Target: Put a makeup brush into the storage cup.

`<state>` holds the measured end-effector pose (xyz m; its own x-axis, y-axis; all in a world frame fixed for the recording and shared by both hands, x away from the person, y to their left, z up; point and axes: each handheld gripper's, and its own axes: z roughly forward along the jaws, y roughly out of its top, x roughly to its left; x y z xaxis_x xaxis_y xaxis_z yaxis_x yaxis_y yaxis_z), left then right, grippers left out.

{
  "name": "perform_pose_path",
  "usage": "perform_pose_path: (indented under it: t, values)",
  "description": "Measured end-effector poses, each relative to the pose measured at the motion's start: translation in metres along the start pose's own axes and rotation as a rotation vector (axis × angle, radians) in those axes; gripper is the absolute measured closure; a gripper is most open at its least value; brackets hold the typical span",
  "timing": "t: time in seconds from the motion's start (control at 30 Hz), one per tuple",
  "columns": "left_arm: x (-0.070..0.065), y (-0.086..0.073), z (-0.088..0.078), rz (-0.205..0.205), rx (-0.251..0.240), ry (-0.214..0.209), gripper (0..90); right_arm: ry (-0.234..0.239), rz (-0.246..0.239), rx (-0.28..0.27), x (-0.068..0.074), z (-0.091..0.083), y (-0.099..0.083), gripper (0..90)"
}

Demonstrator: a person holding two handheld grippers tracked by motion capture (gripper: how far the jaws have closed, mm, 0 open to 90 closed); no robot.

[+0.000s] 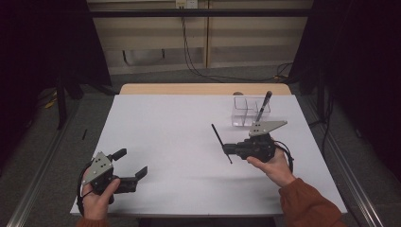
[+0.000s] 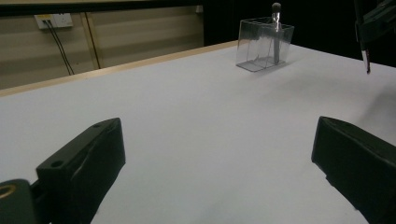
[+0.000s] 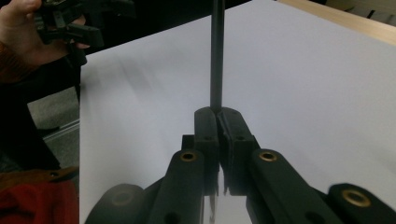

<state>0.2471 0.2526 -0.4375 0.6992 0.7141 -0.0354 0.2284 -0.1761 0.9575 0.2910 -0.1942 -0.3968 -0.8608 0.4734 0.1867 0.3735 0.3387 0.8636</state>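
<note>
1. Right, the right gripper (image 1: 227,150) has its jaws pinched tight on a thin black pen (image 1: 221,143), gripped near the middle so both ends stick out, one toward the far side of the table and one toward the person. In the right gripper view the shaft (image 3: 216,56) rises straight out from between the closed pads, so it looks squarely seated.
2. It hangs just above the white table (image 1: 170,142), a little short of the clear holder (image 1: 249,111) at the far right. My read is that the pen is on its way there.
3. The holder stands upright, divided into compartments, and a brush-like tool (image 1: 263,106) already leans in it, tip upward. That lean shows why things go in end-first.
4. Over at the near left corner, the left gripper (image 1: 131,164) rests low with its jaws spread wide and nothing between them. It looks parked, leaving the job to the other hand.
5. The count: two grippers, one holder, one pen in the air, one tool in the holder.
</note>
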Motion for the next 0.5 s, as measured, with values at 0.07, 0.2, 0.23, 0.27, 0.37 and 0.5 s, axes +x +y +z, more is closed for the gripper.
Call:
perform_pose_path:
  t: [0.07, 0.2, 0.23, 0.27, 0.37, 0.5]
  values:
    - [0.0005, 0.0000, -0.0002, 0.002, 0.006, 0.002, 2.8, 0.011, -0.007, 0.015, 0.0008, 0.0015, 0.0019, 86.7]
    - [0.0013, 0.0001, -0.0002, 0.006, 0.008, -0.003, 2.8, 0.016, -0.020, 0.053, 0.0014, 0.0023, 0.0068, 86.7]
    - [0.0014, 0.0002, -0.0003, 0.007, 0.008, -0.004, 2.8, 0.020, -0.023, 0.060, 0.0019, 0.0028, 0.0080, 86.7]
    - [0.0014, 0.0002, -0.0002, 0.006, 0.008, -0.004, 2.8, 0.022, -0.028, 0.068, 0.0020, 0.0028, 0.0085, 86.7]
    - [0.0007, 0.0003, 0.0000, 0.005, 0.014, -0.006, 2.8, 0.028, -0.045, 0.104, 0.0026, 0.0047, 0.0098, 86.7]
    - [-0.0007, 0.0015, 0.0006, 0.020, 0.026, 0.002, 3.2, 0.035, -0.063, 0.124, 0.0047, 0.0054, 0.0097, 86.7]
